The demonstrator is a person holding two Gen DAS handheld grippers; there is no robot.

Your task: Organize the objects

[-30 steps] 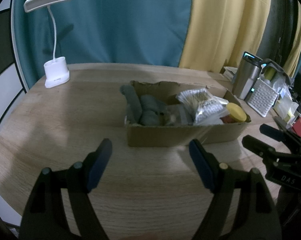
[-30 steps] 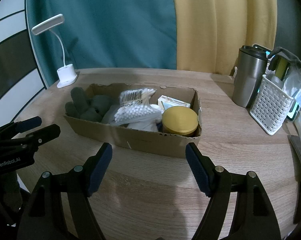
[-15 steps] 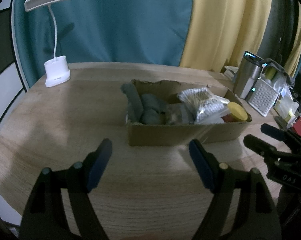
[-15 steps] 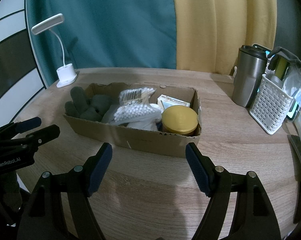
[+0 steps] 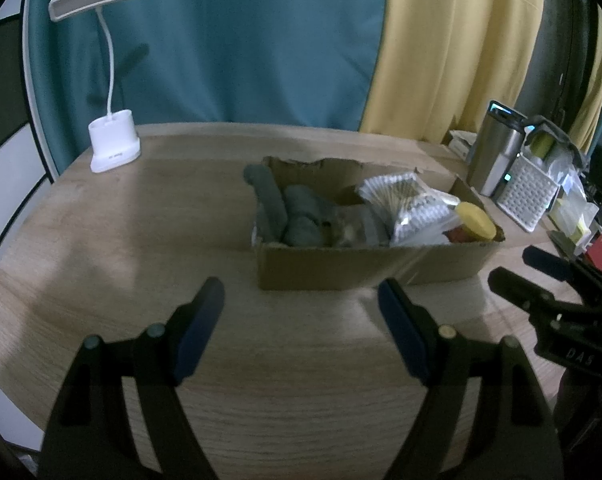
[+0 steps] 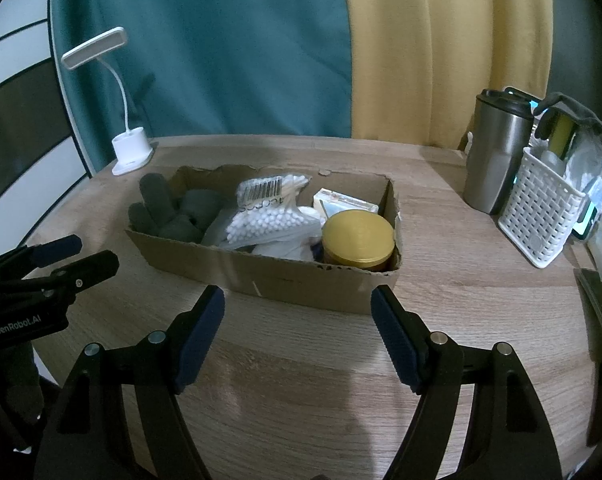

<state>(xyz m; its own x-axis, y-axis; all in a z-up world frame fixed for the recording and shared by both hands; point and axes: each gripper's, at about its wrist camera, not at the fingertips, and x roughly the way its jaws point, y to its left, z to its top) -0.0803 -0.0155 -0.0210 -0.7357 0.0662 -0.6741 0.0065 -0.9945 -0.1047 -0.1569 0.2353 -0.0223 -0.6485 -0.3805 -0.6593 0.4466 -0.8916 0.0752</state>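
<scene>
An open cardboard box sits mid-table; it also shows in the left wrist view. It holds dark grey gloves, a bag of cotton swabs, a small white carton and a gold-lidded jar. My left gripper is open and empty, just in front of the box's near wall. My right gripper is open and empty, in front of the box's long side.
A white desk lamp stands at the back left. A steel travel mug and a white perforated basket with clutter stand at the right. The wooden table has a rounded edge at the left.
Both grippers stay open and nearly still. The box sits slightly lower and further right in the left wrist view, as the left gripper drifts a little.
</scene>
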